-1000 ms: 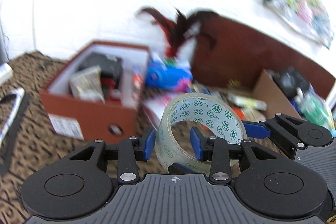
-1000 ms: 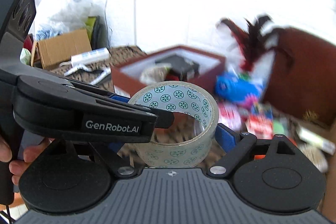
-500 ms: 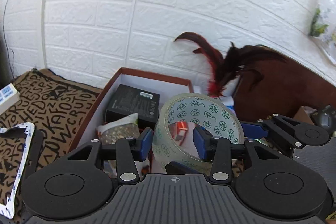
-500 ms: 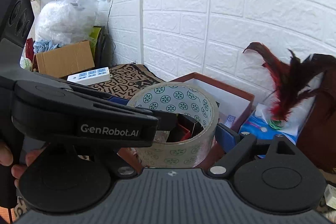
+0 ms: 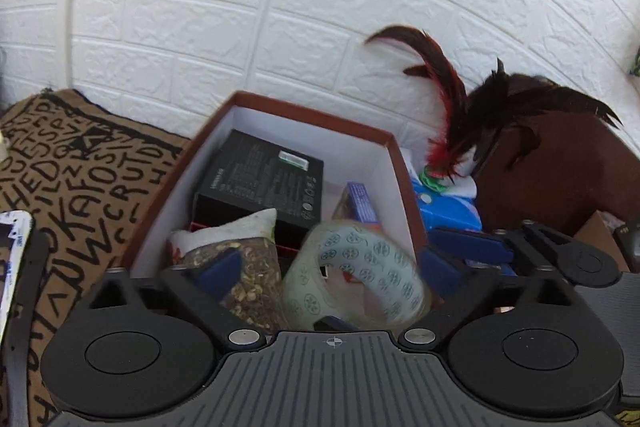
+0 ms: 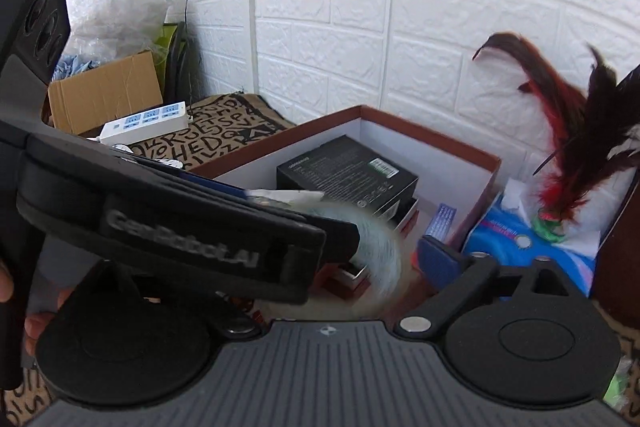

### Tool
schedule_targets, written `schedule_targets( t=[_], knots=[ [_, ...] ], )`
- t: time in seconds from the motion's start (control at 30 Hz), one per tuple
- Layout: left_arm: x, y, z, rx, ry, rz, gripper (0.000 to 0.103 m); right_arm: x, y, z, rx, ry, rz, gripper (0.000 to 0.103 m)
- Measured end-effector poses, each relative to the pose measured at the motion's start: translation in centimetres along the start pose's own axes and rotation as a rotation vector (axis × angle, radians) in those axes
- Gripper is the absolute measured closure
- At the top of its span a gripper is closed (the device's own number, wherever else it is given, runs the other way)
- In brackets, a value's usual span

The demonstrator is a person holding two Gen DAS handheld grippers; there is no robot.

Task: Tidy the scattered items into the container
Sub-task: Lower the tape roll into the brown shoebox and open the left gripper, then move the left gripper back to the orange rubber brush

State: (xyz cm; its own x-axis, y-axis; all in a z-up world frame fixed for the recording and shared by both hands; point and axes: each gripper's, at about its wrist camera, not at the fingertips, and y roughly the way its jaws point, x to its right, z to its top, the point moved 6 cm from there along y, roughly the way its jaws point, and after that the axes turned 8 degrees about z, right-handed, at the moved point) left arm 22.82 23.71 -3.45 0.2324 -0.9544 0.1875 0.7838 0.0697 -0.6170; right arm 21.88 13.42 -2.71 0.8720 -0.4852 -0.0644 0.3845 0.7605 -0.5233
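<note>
A clear tape roll (image 5: 354,275) with green flower print is blurred and tilted, loose between my spread fingers over the red-brown box (image 5: 312,119). It also shows as a blur in the right wrist view (image 6: 376,247). My left gripper (image 5: 332,267) is open, with its jaws wide apart either side of the roll. My right gripper (image 6: 352,259) is open too, just beside the left one above the box (image 6: 432,135). The box holds a black carton (image 5: 260,183), a bag of grains (image 5: 236,259) and a small blue packet (image 5: 358,203).
A letter-print mat (image 5: 80,171) lies left of the box. A feather toy (image 5: 452,115), a blue pack (image 6: 532,247) and a brown lid (image 5: 572,179) stand to the right. A power strip (image 6: 144,123) and cardboard box (image 6: 104,95) sit at far left. A white brick wall is close behind.
Both grippers moved forward over the box and opened. The tape roll, held before by the left gripper, is now loose, tilted and dropping.
</note>
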Motion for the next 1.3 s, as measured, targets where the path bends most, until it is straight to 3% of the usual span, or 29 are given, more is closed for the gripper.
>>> schedule_targets(
  t=[0.07,0.33,0.6,0.9,1.13,1.3],
  knots=[
    [0.0,-0.7,-0.1,0.02,0.009,0.009,0.0,-0.4,-0.5,0.0,0.011,-0.027,-0.024,0.002],
    [0.2,-1.5,-1.5,-0.047,0.004,0.032,0.0,-1.3,-1.7,-0.5,-0.011,-0.035,-0.048,0.001],
    [1.3,-3.3,-2.4,-0.06,-0.016,0.043,0.0,-2.5,-3.9,-0.9,-0.013,-0.078,-0.058,0.001],
    [3.3,-7.0,-3.3,-0.026,-0.011,0.046,0.0,-4.2,-7.9,-1.3,0.029,-0.081,-0.061,0.001],
    [5.8,-9.7,-5.4,0.004,0.01,0.04,0.0,-5.4,-11.8,-3.0,0.064,-0.087,-0.072,0.0],
    [7.9,-10.8,-8.7,0.009,0.015,0.006,0.0,-5.4,-14.7,-6.0,0.086,-0.083,-0.116,0.0]
  ],
)
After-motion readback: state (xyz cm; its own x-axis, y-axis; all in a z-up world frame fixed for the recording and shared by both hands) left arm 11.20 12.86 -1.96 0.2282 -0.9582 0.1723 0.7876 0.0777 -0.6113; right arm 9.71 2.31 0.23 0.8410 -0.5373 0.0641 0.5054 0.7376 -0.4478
